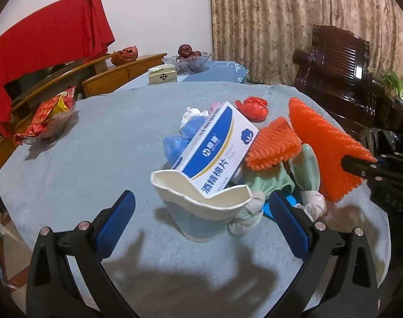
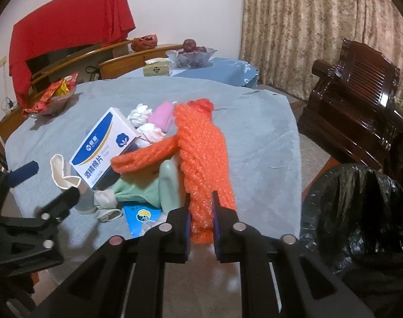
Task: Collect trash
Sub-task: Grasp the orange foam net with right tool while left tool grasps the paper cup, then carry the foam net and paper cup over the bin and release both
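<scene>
The right gripper [image 2: 200, 206] is angled downward, its blue-padded jaws drawn nearly together and clamped on a strip of orange bubble wrap [image 2: 205, 159] — the near end is pinched between the pads. The left gripper [image 1: 201, 206] is likewise pitched downward, its jaws spread wide — nothing is gripped or touched by either blue pad [image 1: 115, 228].

A big table [image 2: 254, 143] with a soft blue cloth holds a pile of trash just in front of the right gripper [image 2: 200, 206]. A glass bowl of snack packets [image 2: 51, 98] sits far off to its left.
</scene>
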{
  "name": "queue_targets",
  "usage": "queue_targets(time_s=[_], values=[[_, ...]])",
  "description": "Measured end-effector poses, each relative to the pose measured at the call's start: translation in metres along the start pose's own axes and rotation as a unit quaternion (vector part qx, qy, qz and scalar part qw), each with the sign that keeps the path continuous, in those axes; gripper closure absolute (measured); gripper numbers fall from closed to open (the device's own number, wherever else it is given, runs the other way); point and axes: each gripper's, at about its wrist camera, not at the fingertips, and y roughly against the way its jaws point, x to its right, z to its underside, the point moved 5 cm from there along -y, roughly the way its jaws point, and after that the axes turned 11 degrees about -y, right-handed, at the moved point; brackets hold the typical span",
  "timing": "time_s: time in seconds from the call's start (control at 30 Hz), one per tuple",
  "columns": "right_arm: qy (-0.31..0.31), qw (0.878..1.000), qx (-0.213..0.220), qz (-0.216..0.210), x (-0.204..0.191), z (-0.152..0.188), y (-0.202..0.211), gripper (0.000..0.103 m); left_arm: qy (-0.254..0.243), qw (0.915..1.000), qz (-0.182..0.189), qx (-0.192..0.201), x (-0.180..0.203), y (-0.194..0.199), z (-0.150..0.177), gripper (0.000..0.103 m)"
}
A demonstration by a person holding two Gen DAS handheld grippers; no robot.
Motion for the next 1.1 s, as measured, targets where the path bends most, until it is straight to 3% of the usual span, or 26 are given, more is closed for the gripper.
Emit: queue_targets(time_s=[0.17,0.23,0.3,0.43,0.5,0.7,0.87,1.1], values=[[-0.001,1.000,0.000,-0.005,0.000,-0.001,0.002,0.090,-0.005,0.9995,-0.030,-0.007,0.009,-0.009,0.003,0.005],[0.001,1.000,0.000,-0.009,-0.001,-0.001,0.004,0.090,-0.006,0.9991,-0.041,-0.009,0.009,-0.010,0.004,0.011],[0.006,1.000,0.001,-0.011,-0.004,0.000,0.005,0.090,-0.002,0.9991,-0.041,-0.011,0.006,-0.011,0.005,0.026],[0.008,1.000,0.003,-0.016,-0.007,0.002,0.009,0.090,0.021,0.9996,-0.011,-0.014,-0.004,-0.011,0.008,0.044],[0.010,1.000,0.005,-0.017,-0.008,0.002,0.011,0.090,0.026,0.9996,0.000,-0.011,-0.007,-0.009,0.008,0.062],[0.012,0.999,0.015,-0.027,-0.012,0.000,0.023,0.090,0.043,0.9990,0.003,-0.013,-0.020,-0.001,0.007,0.071],[0.006,0.999,0.033,-0.035,-0.011,-0.008,0.039,0.090,0.056,0.9984,0.008,0.009,-0.027,0.022,0.001,0.074],[-0.015,0.997,0.065,-0.041,0.001,-0.024,0.069,0.090,0.050,0.9966,0.027,0.059,-0.016,0.070,-0.032,0.074]])
